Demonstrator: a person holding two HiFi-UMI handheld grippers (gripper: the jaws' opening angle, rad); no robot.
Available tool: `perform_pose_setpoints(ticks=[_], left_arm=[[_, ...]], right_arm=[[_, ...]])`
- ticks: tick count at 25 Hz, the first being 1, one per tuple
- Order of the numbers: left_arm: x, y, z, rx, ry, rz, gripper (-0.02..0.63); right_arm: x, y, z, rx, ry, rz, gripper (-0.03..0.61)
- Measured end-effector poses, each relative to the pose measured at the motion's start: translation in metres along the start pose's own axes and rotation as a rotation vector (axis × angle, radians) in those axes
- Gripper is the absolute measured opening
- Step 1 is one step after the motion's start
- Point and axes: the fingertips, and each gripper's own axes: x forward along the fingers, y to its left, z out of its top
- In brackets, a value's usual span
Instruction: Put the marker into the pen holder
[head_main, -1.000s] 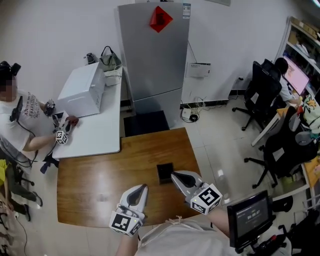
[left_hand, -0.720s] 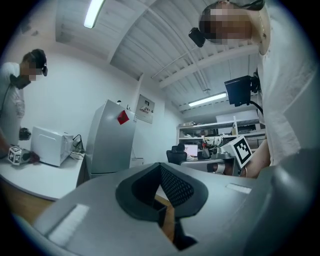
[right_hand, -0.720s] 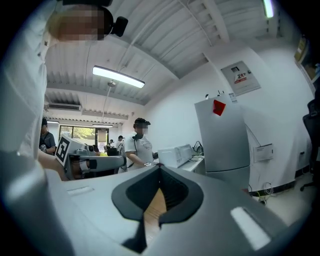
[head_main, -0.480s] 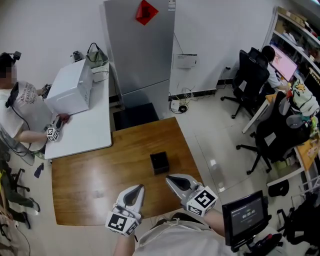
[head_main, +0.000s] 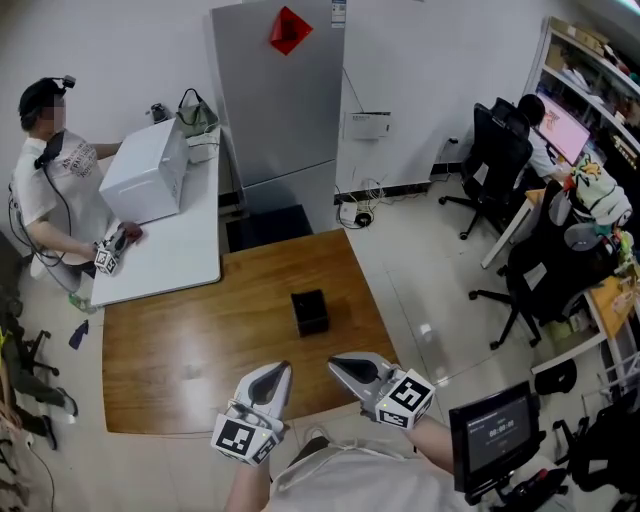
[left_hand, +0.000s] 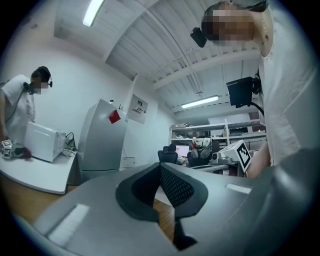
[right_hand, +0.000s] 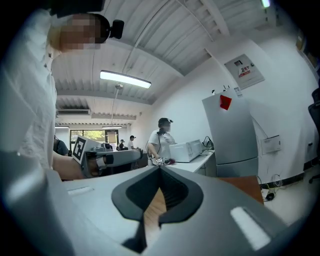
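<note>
Hard to see: the marker could not be made out in any view, and the inside of the pen holder (head_main: 310, 311) was too dark to read.
Pen holder: stood on the wooden table (head_main: 200, 340), ahead of both grippers and apart from them.
Left gripper (head_main: 283, 368): jaws together with nothing between them, over the table's near edge.
Right gripper (head_main: 336, 362): jaws closed and empty, beside the left one.
</note>
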Motion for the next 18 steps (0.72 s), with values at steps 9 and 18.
perform_pose_setpoints(ticks=[9,18], left_arm=[[-0.019,-0.105,-0.016,0.064,0.037,0.018,0.016],[-0.057,-0.225,-0.035,0.12,0.062,0.055,0.015]], right_arm=[[-0.095,0.033,-0.005,0.02,-0.005,0.023,0.0],[-0.199,0.076,-0.022,0.049,-0.009,0.068,0.0]])
